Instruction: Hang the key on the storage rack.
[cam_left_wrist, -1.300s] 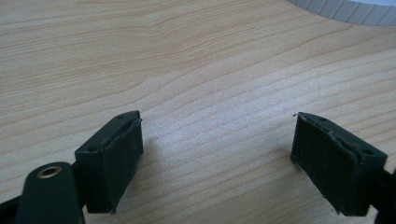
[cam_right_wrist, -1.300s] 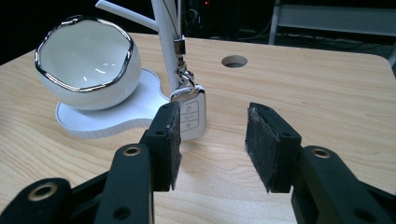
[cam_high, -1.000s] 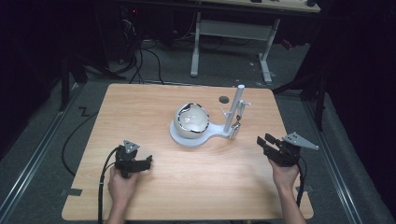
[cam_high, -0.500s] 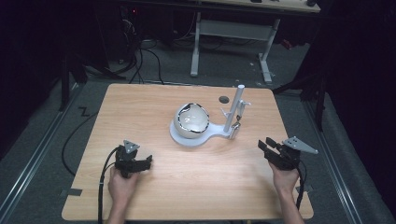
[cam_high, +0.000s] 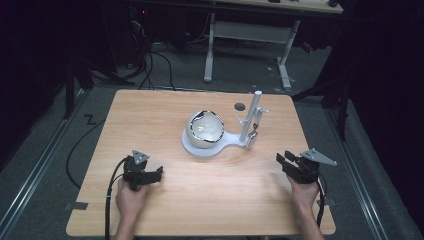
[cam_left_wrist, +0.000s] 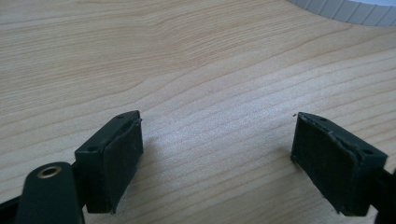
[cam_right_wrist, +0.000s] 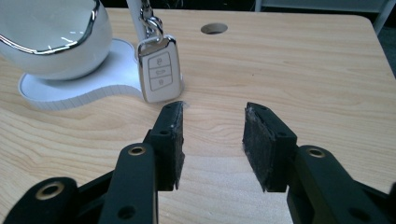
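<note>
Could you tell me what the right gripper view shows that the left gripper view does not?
The right gripper view alone has the white car key fob hanging on its metal chain, the glossy white chrome-trimmed bowl and the round hole in the tabletop. The left gripper view alone offers its own gripper's wide-open black jaws. Both share the light wooden table and the white ribbed-edge stand base.

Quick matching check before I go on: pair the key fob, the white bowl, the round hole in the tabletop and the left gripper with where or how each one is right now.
Things:
1. key fob
2. white bowl
3. round hole
4. left gripper

States:
A. open over bare wood, near side of the table
B. hanging by a chain from the white post
C. sitting on the round white base
D. behind the post, far side of the table

Pairs: 1-B, 2-C, 3-D, 4-A
</note>
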